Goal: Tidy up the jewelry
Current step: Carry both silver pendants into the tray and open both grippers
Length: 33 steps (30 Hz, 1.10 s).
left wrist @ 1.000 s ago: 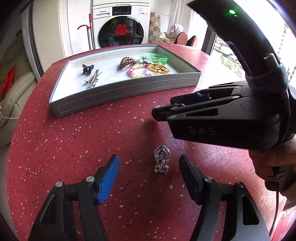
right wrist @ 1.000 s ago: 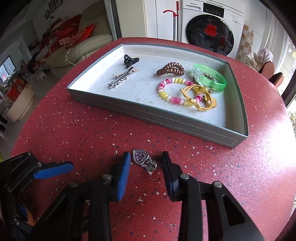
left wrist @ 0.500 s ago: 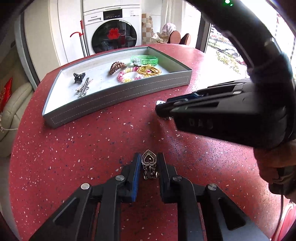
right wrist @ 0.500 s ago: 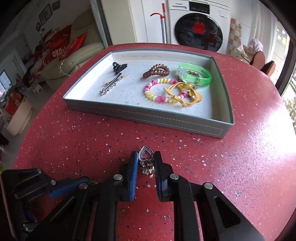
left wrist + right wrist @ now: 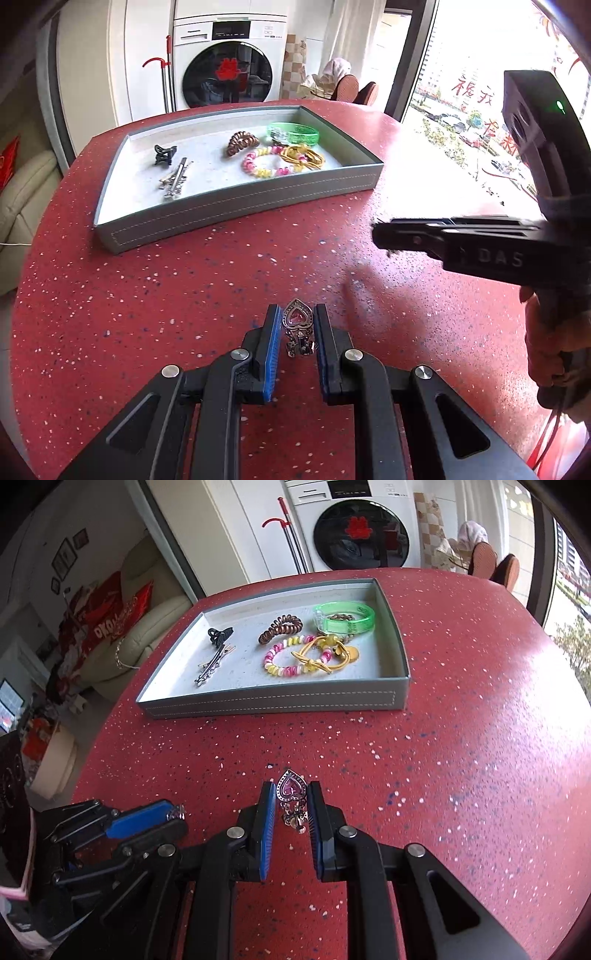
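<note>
My left gripper (image 5: 296, 325) is shut on a silver heart earring (image 5: 297, 326) and holds it above the red table. My right gripper (image 5: 291, 801) is shut on a matching heart earring with a purple stone (image 5: 291, 799), also lifted. The right gripper also shows in the left wrist view (image 5: 384, 236), to the right of the left one. The left gripper shows in the right wrist view (image 5: 173, 818), at lower left. The grey jewelry tray (image 5: 240, 212) stands farther back, also seen in the right wrist view (image 5: 273, 701).
The tray holds a black claw clip (image 5: 164, 153), silver hair clips (image 5: 177, 177), a brown coil tie (image 5: 242, 140), a green bangle (image 5: 293, 133), a pink-yellow bead bracelet (image 5: 267, 166) and a yellow cord bracelet (image 5: 303, 155). The round table edge curves left and right.
Both grippers closed on an earring each and lifted them off the table. The right gripper has moved away to the right of the left one.
</note>
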Motion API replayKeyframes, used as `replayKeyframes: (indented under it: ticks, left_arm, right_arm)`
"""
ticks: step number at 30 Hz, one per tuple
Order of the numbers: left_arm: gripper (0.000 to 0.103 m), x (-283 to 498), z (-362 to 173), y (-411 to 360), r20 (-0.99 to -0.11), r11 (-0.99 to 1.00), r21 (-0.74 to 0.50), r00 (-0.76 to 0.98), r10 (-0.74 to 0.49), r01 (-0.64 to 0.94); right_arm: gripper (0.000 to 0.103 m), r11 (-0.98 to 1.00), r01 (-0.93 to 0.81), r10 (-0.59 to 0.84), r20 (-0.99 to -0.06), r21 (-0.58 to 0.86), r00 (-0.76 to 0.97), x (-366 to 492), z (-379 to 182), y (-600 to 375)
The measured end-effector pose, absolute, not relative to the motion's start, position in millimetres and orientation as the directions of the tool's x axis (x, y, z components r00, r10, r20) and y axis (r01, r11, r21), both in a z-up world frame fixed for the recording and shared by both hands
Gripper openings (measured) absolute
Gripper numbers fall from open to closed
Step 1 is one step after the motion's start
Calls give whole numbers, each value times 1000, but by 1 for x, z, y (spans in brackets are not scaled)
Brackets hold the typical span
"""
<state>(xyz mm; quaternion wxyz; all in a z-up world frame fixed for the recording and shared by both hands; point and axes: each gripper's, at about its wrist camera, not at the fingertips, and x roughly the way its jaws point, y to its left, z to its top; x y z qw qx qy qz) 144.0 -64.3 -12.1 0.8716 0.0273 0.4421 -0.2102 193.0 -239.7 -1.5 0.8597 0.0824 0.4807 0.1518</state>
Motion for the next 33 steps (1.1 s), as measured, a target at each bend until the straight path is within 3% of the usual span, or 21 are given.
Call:
replayKeyframes:
  ticks: [33]
  left_arm:
    - [35,162,10,-32,-747,928,-126,582,-321,351]
  right_arm:
    - [19,938,-139,342,-785,317,516,183,14,-242]
